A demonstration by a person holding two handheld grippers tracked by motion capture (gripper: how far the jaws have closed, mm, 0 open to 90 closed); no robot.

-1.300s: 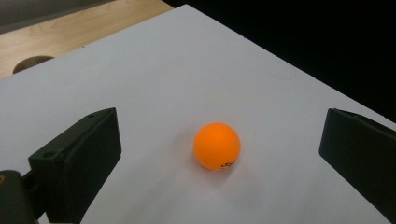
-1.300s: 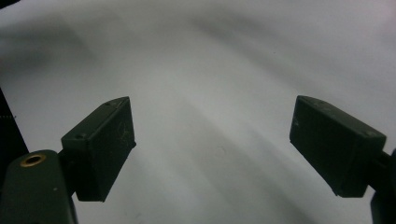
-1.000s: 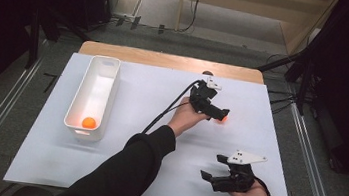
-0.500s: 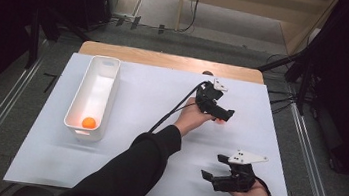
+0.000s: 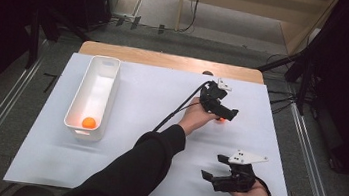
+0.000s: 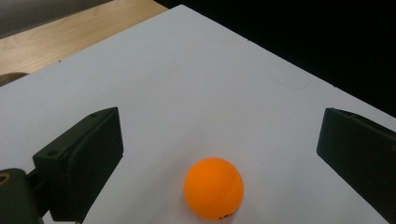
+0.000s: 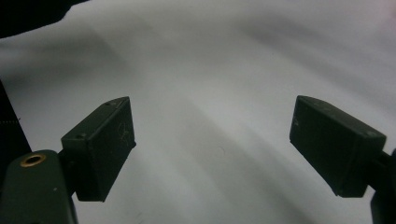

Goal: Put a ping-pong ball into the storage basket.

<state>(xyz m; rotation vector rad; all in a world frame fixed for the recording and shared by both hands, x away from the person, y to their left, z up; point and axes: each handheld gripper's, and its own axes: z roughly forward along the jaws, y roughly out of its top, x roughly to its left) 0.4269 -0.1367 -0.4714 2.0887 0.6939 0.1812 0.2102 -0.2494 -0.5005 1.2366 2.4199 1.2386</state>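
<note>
Orange ping-pong ball on the white sheet covering the counter, sitting between the wide-spread jaws of the left hand-held gripper, touching neither, somewhat nearer the jaw at the left of that gripper's view. Seen from above as an orange spot just under the left hand-held gripper, far side of the sheet, right of centre. Left hand wrapped around the grip, black sleeve running back toward the bottom edge, cable looping off the gripper. Right hand-held gripper low and near the front edge of the sheet, well apart from the left one, jaws also spread wide with nothing but bare white sheet between them. White oblong bin far off to the left of both grippers, holding a second orange ball at its near end. Wooden counter edge beyond the sheet.
</note>
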